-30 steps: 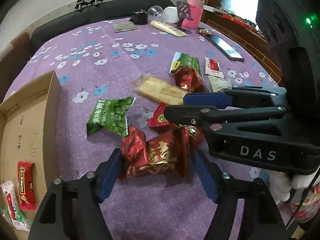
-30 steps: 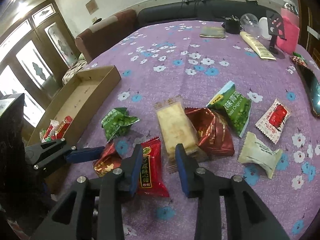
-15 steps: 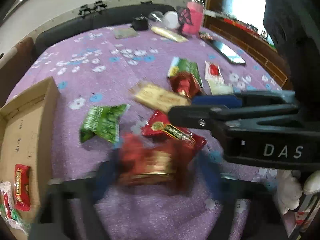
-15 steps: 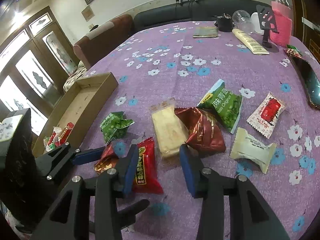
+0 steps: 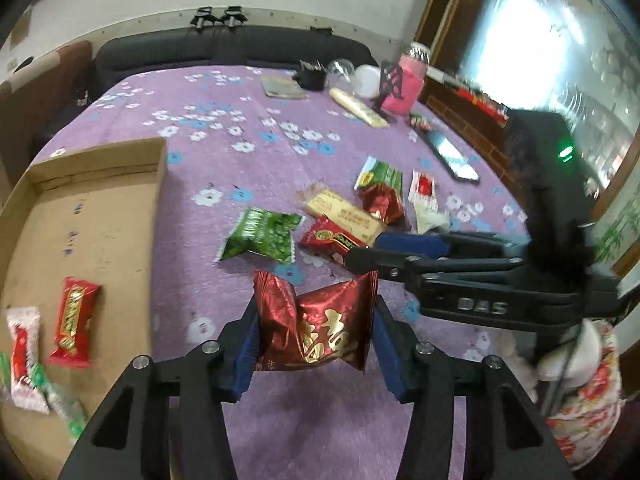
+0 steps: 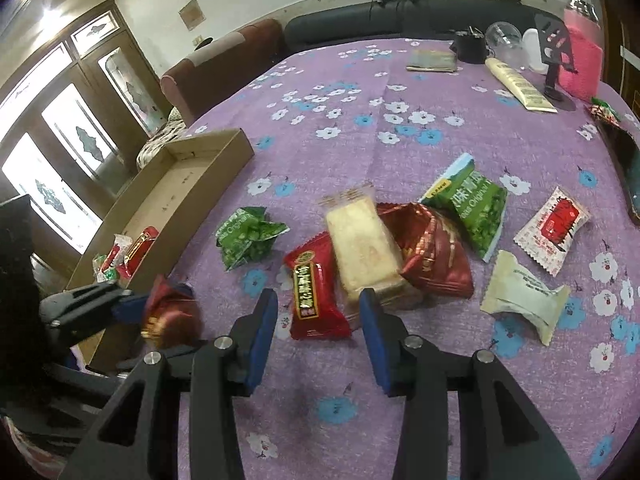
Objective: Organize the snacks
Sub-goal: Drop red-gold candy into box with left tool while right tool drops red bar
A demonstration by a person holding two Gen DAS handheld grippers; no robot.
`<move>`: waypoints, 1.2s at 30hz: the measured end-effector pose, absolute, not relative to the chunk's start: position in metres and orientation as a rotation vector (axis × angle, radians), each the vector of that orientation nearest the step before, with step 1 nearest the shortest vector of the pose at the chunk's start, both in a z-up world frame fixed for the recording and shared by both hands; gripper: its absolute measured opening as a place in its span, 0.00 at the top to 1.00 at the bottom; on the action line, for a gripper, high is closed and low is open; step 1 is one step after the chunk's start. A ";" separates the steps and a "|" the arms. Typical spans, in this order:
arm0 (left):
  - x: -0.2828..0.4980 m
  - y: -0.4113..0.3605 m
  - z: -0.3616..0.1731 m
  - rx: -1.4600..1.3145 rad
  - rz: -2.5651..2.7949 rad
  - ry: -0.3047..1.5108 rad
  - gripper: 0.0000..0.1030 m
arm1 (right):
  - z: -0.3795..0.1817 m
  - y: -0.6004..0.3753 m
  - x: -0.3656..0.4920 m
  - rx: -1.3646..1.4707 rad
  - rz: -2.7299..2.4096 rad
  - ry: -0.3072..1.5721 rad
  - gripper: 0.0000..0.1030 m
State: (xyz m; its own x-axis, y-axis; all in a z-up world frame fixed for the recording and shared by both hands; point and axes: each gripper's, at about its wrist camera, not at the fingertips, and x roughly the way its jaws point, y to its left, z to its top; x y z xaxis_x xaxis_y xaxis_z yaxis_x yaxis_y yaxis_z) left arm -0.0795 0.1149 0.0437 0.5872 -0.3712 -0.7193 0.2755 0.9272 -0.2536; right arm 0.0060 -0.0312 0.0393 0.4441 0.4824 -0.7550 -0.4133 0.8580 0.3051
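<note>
Currently left claw (image 5: 314,338) is closing on the dark-red foil snack packet (image 5: 320,326), lifted off the bench (image 5: 224,152) near the cardboard box (image 5: 80,216). Right claw (image 6: 318,320) stands apart, empty, over the red packet (image 6: 316,292). Advice: keep the clamp light and release low inside the box.

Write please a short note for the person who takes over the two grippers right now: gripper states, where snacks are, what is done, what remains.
Left gripper: jaws closing on the dark red foil snack, lifted off the purple tablecloth.
Right gripper: open, holds nothing, hovering by the red packet and pale cracker pack.
Done: a few snacks lie in the cardboard box.
Left: box the held snack, then the loose ones.
</note>
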 end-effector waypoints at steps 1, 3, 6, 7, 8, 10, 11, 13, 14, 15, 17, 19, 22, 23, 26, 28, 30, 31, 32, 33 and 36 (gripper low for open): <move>-0.081 0.118 0.046 -0.132 -0.381 0.860 0.48 | 0.039 -0.029 0.007 0.076 0.552 0.963 0.60; -0.087 0.129 0.051 -0.165 -0.383 0.847 0.48 | 0.039 -0.020 0.008 0.056 0.538 0.966 0.60; -0.094 0.143 0.059 -0.191 -0.380 0.824 0.48 | 0.040 -0.003 0.008 -0.022 0.492 0.963 0.60; -0.096 0.147 0.061 -0.198 -0.378 0.819 0.48 | 0.039 0.003 0.007 -0.055 0.470 0.957 0.60; -0.098 0.152 0.063 -0.208 -0.377 0.811 0.48 | 0.039 0.008 0.007 -0.084 0.449 0.949 0.62; -0.103 0.163 0.069 -0.225 -0.372 0.793 0.48 | 0.037 0.015 0.005 -0.128 0.418 0.947 0.82; -0.104 0.170 0.072 -0.232 -0.366 0.784 0.48 | 0.038 0.016 0.004 -0.127 0.418 0.948 0.83; -0.106 0.184 0.078 -0.245 -0.349 0.764 0.48 | 0.042 0.015 0.000 -0.114 0.422 0.946 0.83; -0.107 0.193 0.081 -0.252 -0.338 0.755 0.48 | 0.047 0.015 -0.004 -0.116 0.418 0.934 0.83; -0.107 0.203 0.085 -0.257 -0.324 0.743 0.48 | 0.052 0.014 -0.007 -0.115 0.416 0.925 0.83; -0.107 0.218 0.089 -0.257 -0.291 0.726 0.47 | 0.067 0.013 -0.014 -0.106 0.424 0.901 0.83; -0.102 0.237 0.091 -0.255 -0.248 0.723 0.47 | 0.082 0.016 -0.020 -0.104 0.442 0.878 0.83; -0.092 0.262 0.091 -0.248 -0.198 0.728 0.47 | 0.103 0.029 -0.022 -0.096 0.486 0.853 0.83; -0.089 0.268 0.091 -0.249 -0.187 0.732 0.47 | 0.108 0.036 -0.021 -0.088 0.506 0.853 0.83; -0.074 0.293 0.086 -0.291 -0.161 0.757 0.47 | 0.116 0.064 -0.014 -0.057 0.585 0.875 0.83; -0.064 0.306 0.082 -0.314 -0.135 0.776 0.47 | 0.116 0.091 -0.010 -0.060 0.624 0.887 0.83; -0.053 0.315 0.076 -0.320 -0.106 0.796 0.47 | 0.111 0.117 -0.006 -0.074 0.651 0.899 0.83; -0.049 0.317 0.072 -0.324 -0.092 0.806 0.47 | 0.106 0.133 -0.002 -0.079 0.667 0.913 0.83; -0.044 0.321 0.068 -0.329 -0.078 0.818 0.47 | 0.102 0.143 0.000 -0.084 0.674 0.922 0.83; -0.041 0.323 0.065 -0.333 -0.070 0.826 0.47 | 0.096 0.159 0.004 -0.100 0.678 0.931 0.83; -0.034 0.329 0.055 -0.349 -0.051 0.848 0.47 | 0.079 0.188 0.011 -0.147 0.672 0.945 0.83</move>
